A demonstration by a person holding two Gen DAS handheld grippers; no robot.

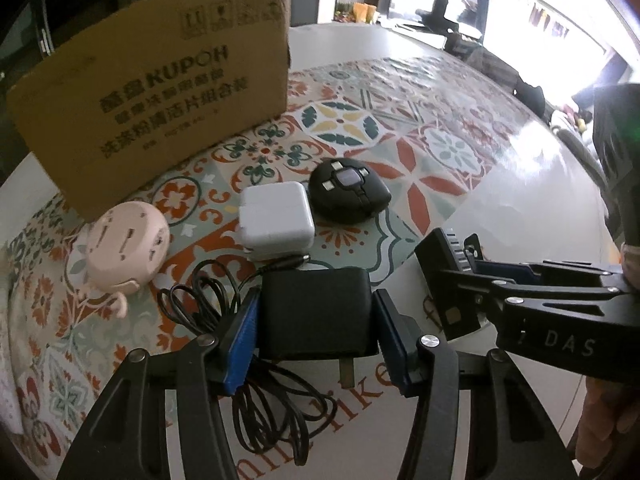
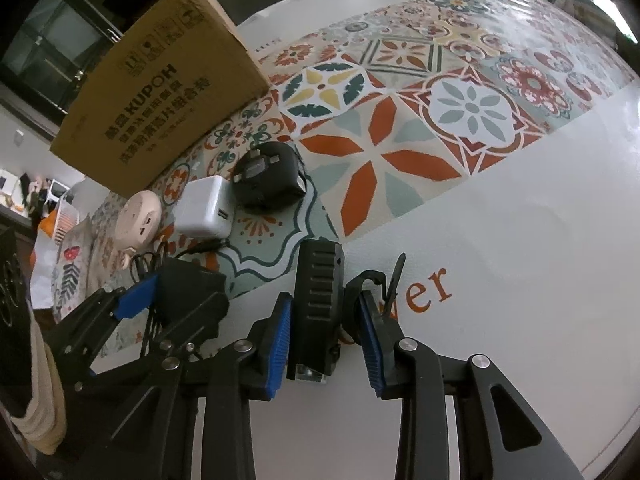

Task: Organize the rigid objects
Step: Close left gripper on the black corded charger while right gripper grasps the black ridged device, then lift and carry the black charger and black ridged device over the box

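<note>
My left gripper is shut on a black power adapter whose black cable trails over the mat. My right gripper is shut on a black ribbed device with a clear end; it also shows in the left wrist view. Ahead lie a white charger, a black travel plug and a pink round socket. A brown cardboard box stands behind them.
A patterned tile mat covers the white table. A bag with a leaf print lies at the table's left edge. Chairs and furniture stand beyond the far edge.
</note>
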